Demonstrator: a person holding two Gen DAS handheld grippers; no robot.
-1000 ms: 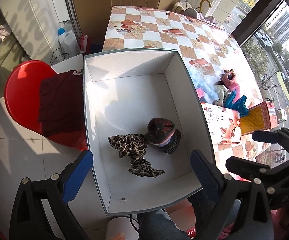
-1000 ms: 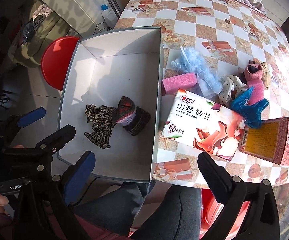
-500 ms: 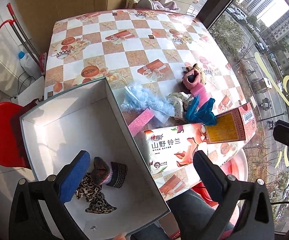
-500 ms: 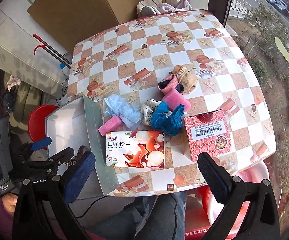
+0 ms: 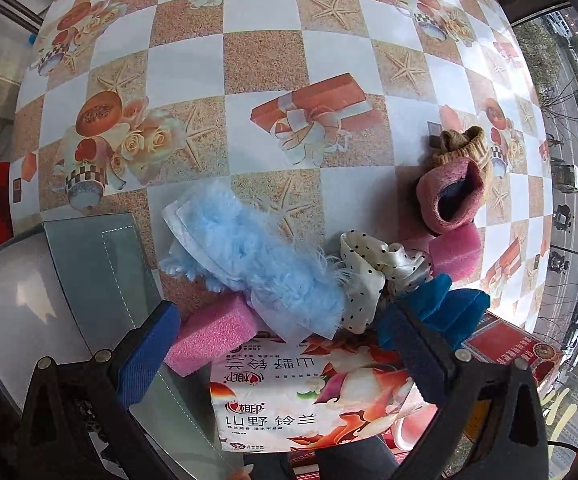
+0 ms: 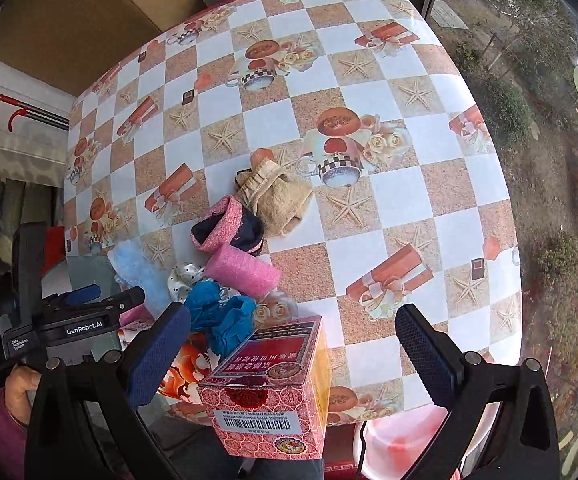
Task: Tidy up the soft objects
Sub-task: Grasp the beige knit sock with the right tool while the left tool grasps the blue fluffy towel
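Both claws, left claw and right claw, spread wide, empty, above the soft pile.

The left gripper is hovering with its jaws spread wide and nothing between them. The right gripper is also gaping wide, and a hand is gripping the left gripper's handle.

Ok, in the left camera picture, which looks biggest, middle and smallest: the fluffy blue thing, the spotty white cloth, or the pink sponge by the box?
1. fluffy blue thing
2. pink sponge and spotty white cloth look about alike; the cloth is scrunched and the sponge partly hidden, so I won't rank them.
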